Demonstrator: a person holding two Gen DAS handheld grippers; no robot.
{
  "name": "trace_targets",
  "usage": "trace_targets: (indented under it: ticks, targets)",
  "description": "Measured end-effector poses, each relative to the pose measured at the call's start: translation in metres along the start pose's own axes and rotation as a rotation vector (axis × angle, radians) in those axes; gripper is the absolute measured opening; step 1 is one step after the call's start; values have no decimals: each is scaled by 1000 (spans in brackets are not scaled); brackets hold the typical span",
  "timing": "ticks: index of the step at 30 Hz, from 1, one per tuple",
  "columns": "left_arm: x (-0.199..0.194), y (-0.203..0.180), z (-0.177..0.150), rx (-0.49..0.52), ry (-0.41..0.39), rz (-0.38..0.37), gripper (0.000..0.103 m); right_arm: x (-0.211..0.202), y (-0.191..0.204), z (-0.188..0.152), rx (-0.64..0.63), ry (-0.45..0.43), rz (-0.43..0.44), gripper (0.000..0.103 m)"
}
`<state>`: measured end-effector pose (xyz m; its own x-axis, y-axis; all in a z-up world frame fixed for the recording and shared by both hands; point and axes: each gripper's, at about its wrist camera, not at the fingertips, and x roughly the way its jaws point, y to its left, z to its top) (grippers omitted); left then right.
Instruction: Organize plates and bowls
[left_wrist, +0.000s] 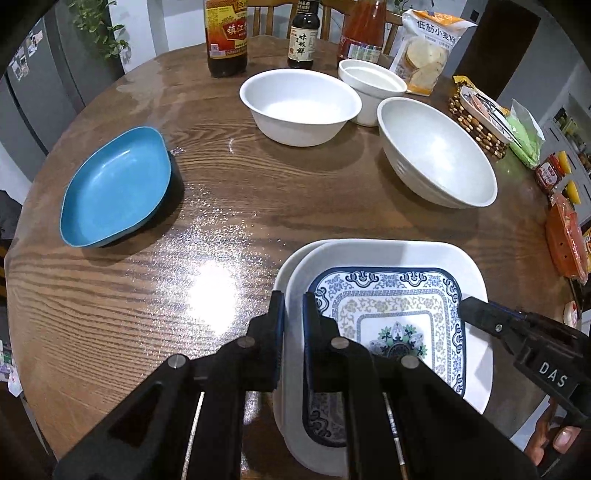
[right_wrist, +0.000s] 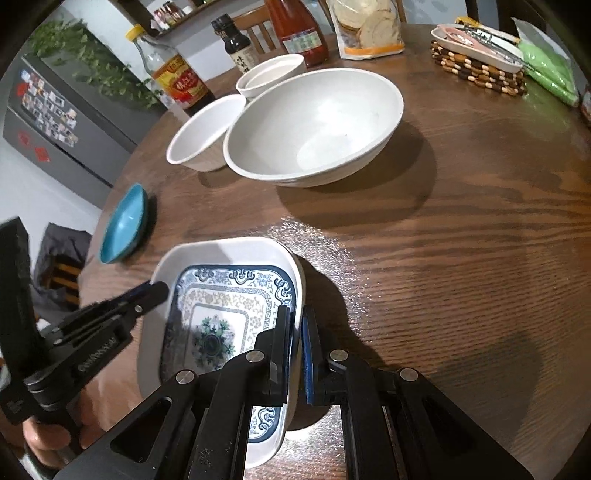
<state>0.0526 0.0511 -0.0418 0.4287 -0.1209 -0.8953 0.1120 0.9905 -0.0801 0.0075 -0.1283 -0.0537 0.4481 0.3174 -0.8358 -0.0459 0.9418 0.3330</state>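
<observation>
A blue-and-white patterned square plate (left_wrist: 402, 317) lies inside a white square dish (left_wrist: 399, 254), stacked near the table's front. My left gripper (left_wrist: 293, 306) is shut on the dish's left rim. My right gripper (right_wrist: 295, 321) is shut on its right rim (right_wrist: 297, 280); its finger also shows in the left wrist view (left_wrist: 480, 314). The dish seems raised above the table. A blue oval dish (left_wrist: 114, 188) sits at the left. Three white bowls stand further back: a large one (left_wrist: 439, 155), a medium one (left_wrist: 299, 103), and a small one (left_wrist: 369, 81).
Sauce bottles (left_wrist: 226, 37) and a flour bag (left_wrist: 428, 48) stand at the table's far edge. A beaded trivet with a tray (left_wrist: 480, 122) and snack packets (left_wrist: 565, 240) lie along the right edge. A grey fridge (right_wrist: 55, 114) stands beyond the table.
</observation>
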Motion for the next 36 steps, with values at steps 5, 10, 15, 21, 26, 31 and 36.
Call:
trace_targets:
  ticks: [5,10,15,21,26,31,36]
  targets:
    - [1,-1,5,13,-5,15,8,-6,11,5,-54,-40,-32,8]
    - [-4,4,8,8,-11,8,9,-10,17,7,-70,-42,-30,8]
    - [-5,3,6,23,3,17,9,-2,18,10,-63,-11,-32,8]
    - [-8,3,4,18,-6,23,10,-2,23,10,-95,-10,-94,11]
    - [-23,6,7,17,-46,6,11,-18,20,13,-82,-48,-77,14]
    - [-29,23,6,-44,-56,4,19,-28,18,12,-66,-72,-50,34]
    - [-36,47,1,-107,-74,28,54,-29,26,11,-70,-71,1,41]
